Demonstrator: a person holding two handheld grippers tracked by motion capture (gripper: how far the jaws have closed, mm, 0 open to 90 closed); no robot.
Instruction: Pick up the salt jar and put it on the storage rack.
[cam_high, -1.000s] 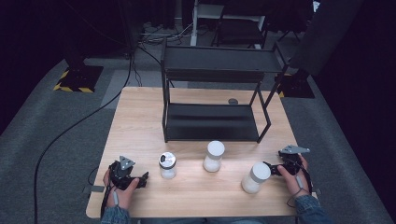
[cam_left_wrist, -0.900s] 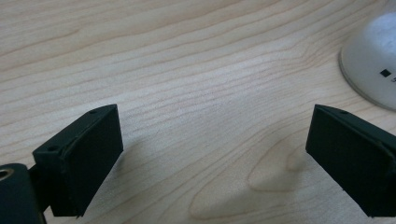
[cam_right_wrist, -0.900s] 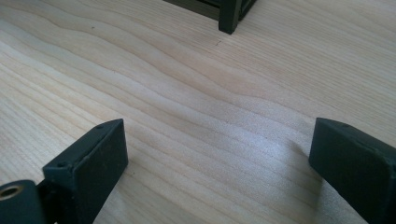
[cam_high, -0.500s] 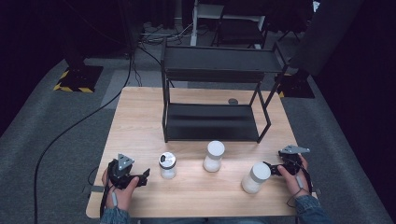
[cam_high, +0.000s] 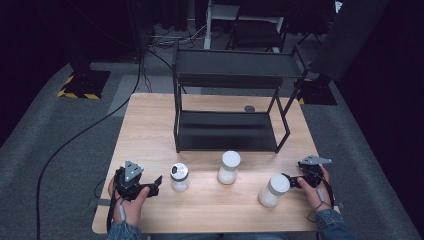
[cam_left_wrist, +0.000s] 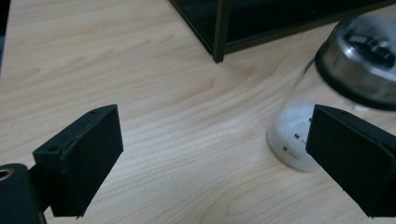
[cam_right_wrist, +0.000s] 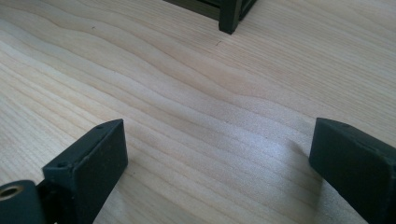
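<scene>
The shaker jar (cam_high: 179, 177), a clear glass jar with a perforated metal lid and white powder in its lower part, stands upright on the table (cam_high: 150, 130) near the front edge, just beside the left gripper (cam_high: 156, 183). Against the earlier high view frames, this gripper is seen displaced toward the jar, while the jar itself is unmoved. The jaws are spread wide and empty; in the left gripper view the jar (cam_left_wrist: 327, 93) is partly overlapped by the right-hand jaw, and nothing lies between the pads. An approach for a grasp is judged to be under way, with closure not begun.

The right gripper (cam_high: 289, 181) is unchanged in place, close beside a white-lidded jar (cam_high: 273, 190); contact cannot be determined. Its jaws are wide, with bare wood between them in the right gripper view. A second white-lidded jar (cam_high: 229, 167) stands between the two, before the black two-tier rack (cam_high: 230, 95).

The jar's label print is too small to be read. The shaker lid is cut off by the frame edge. A small dark disc (cam_high: 249, 108) behind the rack cannot be identified.
</scene>
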